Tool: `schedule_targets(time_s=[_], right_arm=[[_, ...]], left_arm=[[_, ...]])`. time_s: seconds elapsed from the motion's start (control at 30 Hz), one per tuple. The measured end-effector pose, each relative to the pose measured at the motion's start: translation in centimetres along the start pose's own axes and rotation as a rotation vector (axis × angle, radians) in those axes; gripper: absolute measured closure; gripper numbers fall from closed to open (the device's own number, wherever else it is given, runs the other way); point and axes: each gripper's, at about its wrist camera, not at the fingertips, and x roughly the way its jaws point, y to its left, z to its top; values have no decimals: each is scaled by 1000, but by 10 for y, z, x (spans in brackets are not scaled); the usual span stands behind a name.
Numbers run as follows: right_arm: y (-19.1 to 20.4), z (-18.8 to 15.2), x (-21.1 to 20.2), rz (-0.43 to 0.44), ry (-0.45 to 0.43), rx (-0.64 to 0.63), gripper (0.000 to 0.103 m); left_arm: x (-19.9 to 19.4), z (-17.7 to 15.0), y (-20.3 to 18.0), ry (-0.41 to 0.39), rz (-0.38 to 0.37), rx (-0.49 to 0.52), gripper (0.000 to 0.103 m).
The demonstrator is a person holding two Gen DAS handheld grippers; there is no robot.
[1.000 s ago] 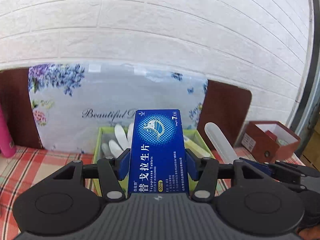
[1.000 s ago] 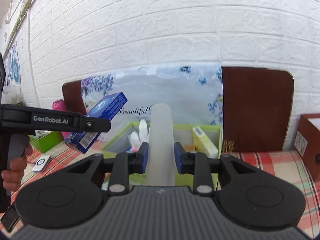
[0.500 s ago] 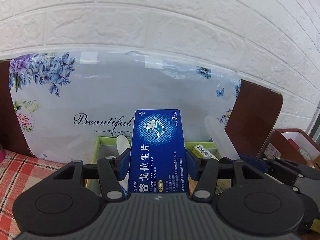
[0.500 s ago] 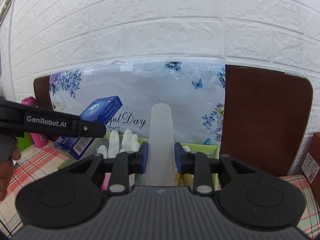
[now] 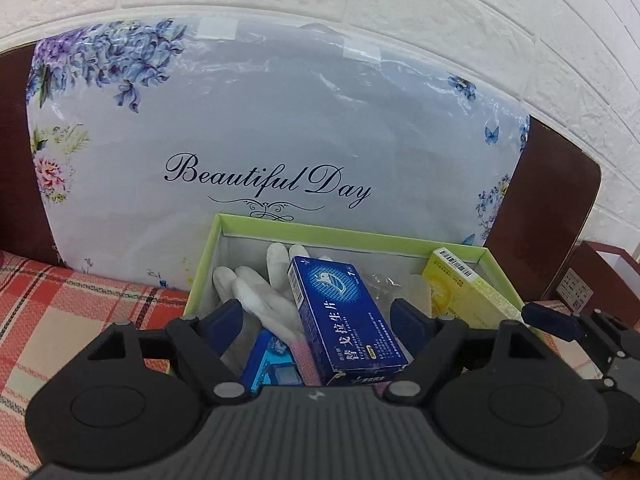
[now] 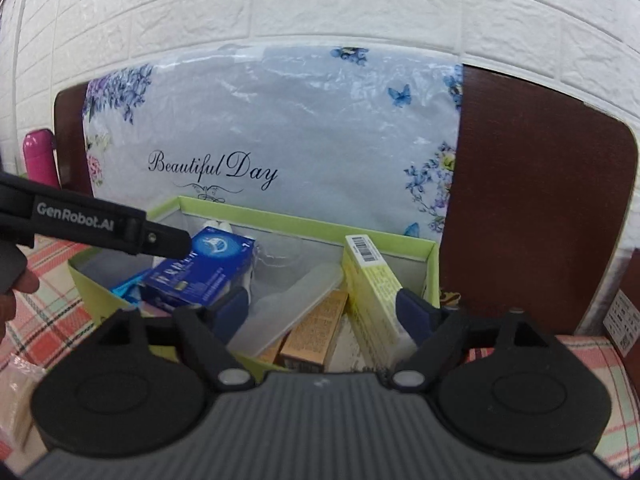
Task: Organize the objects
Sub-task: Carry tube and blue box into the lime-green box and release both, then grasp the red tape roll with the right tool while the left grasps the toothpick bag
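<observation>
White brick behind; both my claws, left claw (image 5: 318, 314) and right claw (image 6: 322, 306), gape empty over the green box (image 5: 352, 236), blue carton (image 5: 346, 320) lying lengthwise between left fingers.

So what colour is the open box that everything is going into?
Light green, with a pale grey inside; the box shows best in the left wrist view.

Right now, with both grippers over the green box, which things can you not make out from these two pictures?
- Light blue item: left wrist view, mostly hidden under the blue medicine box and the left gripper body.
- Small print on the yellow box: right wrist view, too small to read.
- Brown box: left wrist view, cut off by the right edge.
- Pale packet: right wrist view, blurred at the left edge.
</observation>
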Motion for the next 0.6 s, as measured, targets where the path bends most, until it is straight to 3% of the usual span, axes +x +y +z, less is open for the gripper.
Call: schedule_targets(time_s=[0.2, 0.37, 0.6], right_arm=[[2, -7, -42, -12, -28, 47, 4], [9, -24, -80, 3, -36, 87, 3], [20, -71, -121, 28, 39, 194, 3]], left_arm=[[-42, -10, -6, 13, 28, 0, 19], [-80, -40, -7, 34, 29, -31, 19], [-118, -98, -2, 96, 49, -68, 19]])
